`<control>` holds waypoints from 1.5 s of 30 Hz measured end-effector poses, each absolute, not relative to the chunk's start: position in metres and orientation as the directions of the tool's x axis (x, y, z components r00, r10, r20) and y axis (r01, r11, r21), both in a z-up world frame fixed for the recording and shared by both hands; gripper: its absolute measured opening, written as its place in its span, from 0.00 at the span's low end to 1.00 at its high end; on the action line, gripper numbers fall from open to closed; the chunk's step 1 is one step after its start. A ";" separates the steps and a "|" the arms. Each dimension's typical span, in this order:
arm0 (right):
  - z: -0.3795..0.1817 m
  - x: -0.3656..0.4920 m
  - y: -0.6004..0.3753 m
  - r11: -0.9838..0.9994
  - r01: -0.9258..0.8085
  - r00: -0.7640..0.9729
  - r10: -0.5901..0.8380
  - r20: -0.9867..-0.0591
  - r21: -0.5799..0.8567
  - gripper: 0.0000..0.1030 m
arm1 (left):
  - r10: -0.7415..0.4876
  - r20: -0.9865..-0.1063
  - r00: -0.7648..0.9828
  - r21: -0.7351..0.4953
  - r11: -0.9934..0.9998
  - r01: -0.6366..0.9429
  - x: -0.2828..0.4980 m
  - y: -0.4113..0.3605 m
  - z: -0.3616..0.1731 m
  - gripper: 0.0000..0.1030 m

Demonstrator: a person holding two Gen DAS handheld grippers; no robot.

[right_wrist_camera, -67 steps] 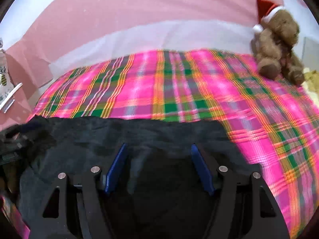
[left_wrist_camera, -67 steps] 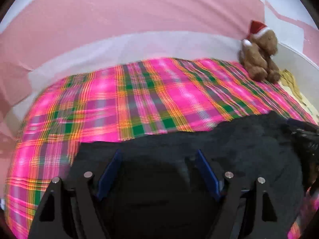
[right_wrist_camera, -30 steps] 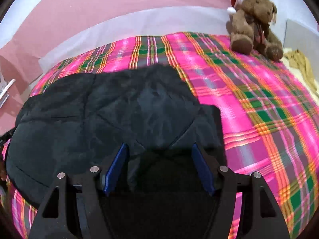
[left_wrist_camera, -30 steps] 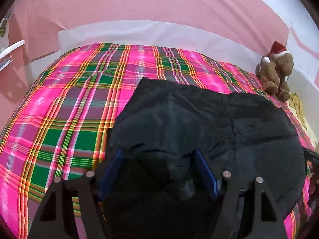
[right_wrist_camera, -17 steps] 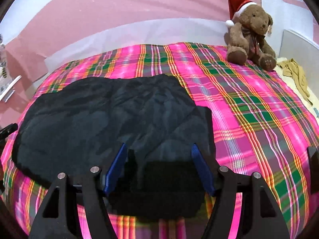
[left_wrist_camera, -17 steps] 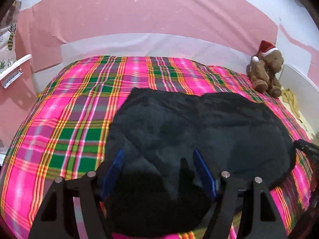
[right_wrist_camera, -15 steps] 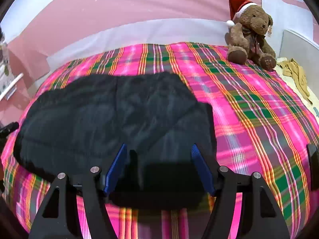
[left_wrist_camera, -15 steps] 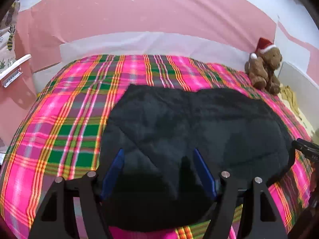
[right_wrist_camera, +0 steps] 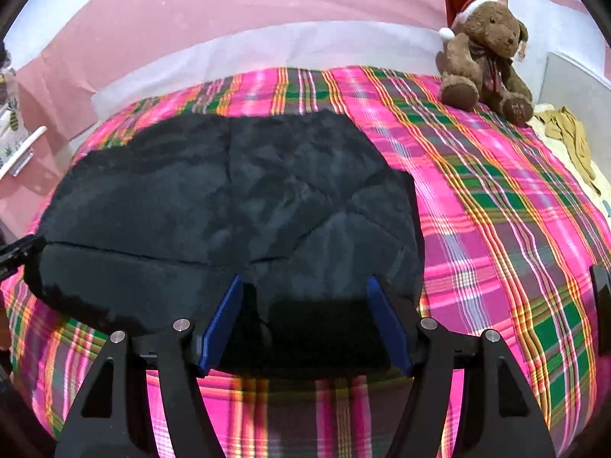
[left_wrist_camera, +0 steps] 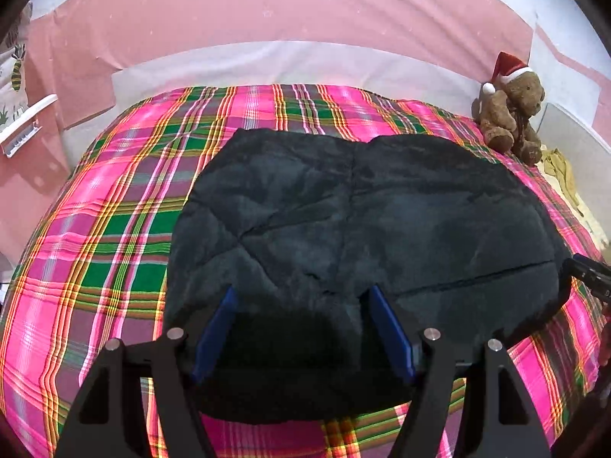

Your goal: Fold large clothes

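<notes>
Across the bed, from about nine to three o'clock in both wrist views, runs the long axis of the black garment (left_wrist_camera: 362,229), a soft, matte, quilted-looking piece already folded into a broad rounded slab on the pink-and-green plaid bedspread (left_wrist_camera: 114,229). It lies straight ahead at twelve o'clock of each tool. The left gripper (left_wrist_camera: 301,328) hangs over its left near corner and the right gripper (right_wrist_camera: 305,324) over its right near corner, so each hand is nearer its own end. Both sets of blue-padded jaws stand apart with nothing pinched, though the dark cloth beneath makes contact hard to rule out. A brown plush bear (right_wrist_camera: 485,45) (red Santa hat) sits at two o'clock, well apart.
</notes>
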State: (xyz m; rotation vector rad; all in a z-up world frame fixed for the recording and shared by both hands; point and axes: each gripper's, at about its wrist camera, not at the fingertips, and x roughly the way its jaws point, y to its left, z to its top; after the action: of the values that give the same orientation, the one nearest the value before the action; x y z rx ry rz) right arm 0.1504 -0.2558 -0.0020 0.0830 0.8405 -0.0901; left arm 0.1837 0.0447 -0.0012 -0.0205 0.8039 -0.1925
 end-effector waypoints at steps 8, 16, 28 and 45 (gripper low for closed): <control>0.010 0.163 -0.247 0.996 0.071 0.688 -0.011 -0.725 0.053 0.65 | -0.198 -0.699 0.688 -0.100 0.979 0.180 0.192 0.031 0.012 0.71; 0.020 0.217 -0.212 0.999 0.011 0.690 0.029 -0.723 0.051 0.65 | -0.256 -0.696 0.671 -0.093 0.959 0.268 0.245 -0.029 0.025 0.71; -0.025 0.268 -0.204 1.000 0.006 0.600 0.020 -0.799 0.029 0.68 | -0.237 -0.753 0.614 -0.085 0.960 0.266 0.282 -0.052 -0.020 0.73; -0.006 0.258 -0.220 0.998 0.011 0.632 0.044 -0.774 0.065 0.69 | -0.260 -0.730 0.632 -0.102 0.956 0.276 0.276 -0.034 0.003 0.72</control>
State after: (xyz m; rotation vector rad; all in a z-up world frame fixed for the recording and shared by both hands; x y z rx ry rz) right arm 0.2577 -0.2196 -0.0059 0.0663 0.8871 0.0184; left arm 0.2758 -0.0335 0.0028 0.0203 0.8316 -0.3063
